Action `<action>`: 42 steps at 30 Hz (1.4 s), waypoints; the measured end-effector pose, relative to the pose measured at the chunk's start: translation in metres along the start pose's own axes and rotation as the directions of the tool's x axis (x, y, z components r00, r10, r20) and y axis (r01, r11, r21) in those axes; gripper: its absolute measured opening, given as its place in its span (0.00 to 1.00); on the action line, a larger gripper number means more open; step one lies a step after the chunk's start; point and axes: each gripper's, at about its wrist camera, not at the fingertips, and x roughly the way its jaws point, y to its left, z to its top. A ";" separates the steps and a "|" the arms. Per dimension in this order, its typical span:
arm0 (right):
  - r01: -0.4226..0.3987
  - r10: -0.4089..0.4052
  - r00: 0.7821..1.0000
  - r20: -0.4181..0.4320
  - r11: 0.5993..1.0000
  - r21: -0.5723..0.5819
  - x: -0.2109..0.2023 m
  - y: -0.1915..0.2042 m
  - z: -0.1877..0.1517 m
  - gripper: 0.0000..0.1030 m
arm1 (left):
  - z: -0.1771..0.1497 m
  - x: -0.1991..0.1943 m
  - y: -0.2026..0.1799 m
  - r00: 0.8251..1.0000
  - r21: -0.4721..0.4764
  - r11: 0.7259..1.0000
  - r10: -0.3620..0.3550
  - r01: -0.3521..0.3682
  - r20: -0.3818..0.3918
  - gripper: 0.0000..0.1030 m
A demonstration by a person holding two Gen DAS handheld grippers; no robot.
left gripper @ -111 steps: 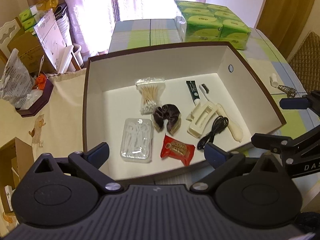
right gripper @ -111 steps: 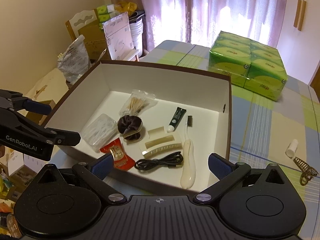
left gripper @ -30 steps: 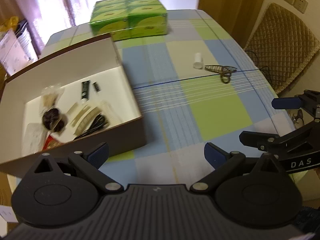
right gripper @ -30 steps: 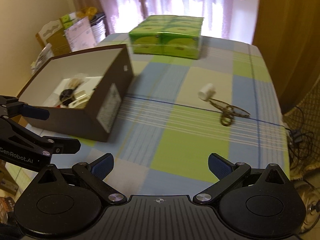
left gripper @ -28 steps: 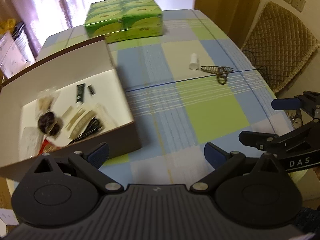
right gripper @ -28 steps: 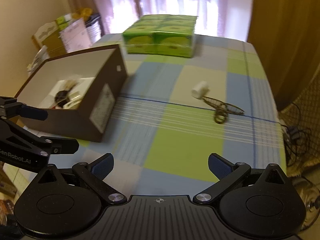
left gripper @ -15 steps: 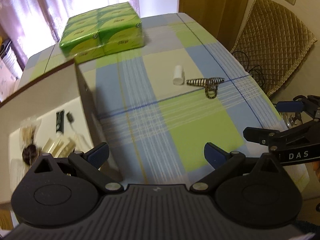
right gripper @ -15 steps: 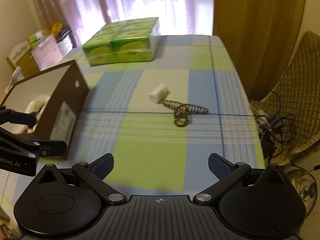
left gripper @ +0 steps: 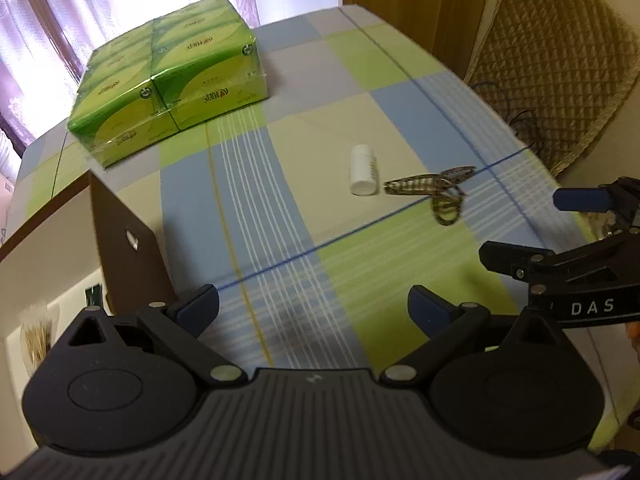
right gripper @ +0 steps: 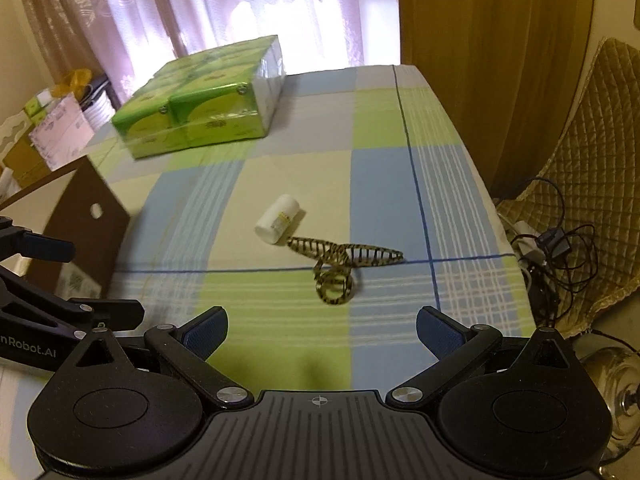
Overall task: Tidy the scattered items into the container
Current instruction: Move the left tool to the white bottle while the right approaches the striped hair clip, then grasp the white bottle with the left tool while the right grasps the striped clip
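Observation:
A small white bottle (right gripper: 278,218) lies on its side on the checked tablecloth, and a striped hair claw clip (right gripper: 342,262) rests just beyond and to the right of it. The left wrist view shows the same bottle (left gripper: 363,169) and clip (left gripper: 438,190) at mid right. The brown, white-lined box (left gripper: 120,236) stands at the left, with small items inside it barely visible. My right gripper (right gripper: 320,330) is open and empty, a short way in front of the clip. My left gripper (left gripper: 314,306) is open and empty near the box's corner.
A green pack of tissue boxes (right gripper: 200,104) sits at the far side of the table. A quilted chair (right gripper: 592,152) and tangled cables (right gripper: 548,248) lie off the right table edge. Curtains hang behind. The box corner (right gripper: 86,216) is at the left.
Both grippers have swung right, away from over the box and toward the bottle and clip. The box has slid to the left edge of both views. Both stay open.

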 end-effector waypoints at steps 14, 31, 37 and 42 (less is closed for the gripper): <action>0.031 -0.030 0.999 -0.036 0.999 0.023 0.066 -0.017 0.016 0.73 | 0.033 0.078 0.013 0.994 0.026 1.000 -0.003 0.005 -0.108 0.96; 0.114 -0.113 0.994 -0.008 0.993 0.030 0.088 -0.054 0.022 0.34 | 0.058 0.105 -0.009 0.994 0.082 0.995 -0.058 0.065 -0.089 0.87; 0.131 -0.131 0.991 0.003 0.990 0.052 0.092 -0.066 0.030 0.34 | 0.077 0.111 -0.024 0.995 0.106 0.990 -0.095 0.098 -0.038 0.72; 0.129 -0.130 0.992 0.008 0.990 0.056 0.093 -0.068 0.030 0.34 | 0.088 0.124 -0.034 0.994 0.131 0.985 -0.112 0.112 -0.011 0.65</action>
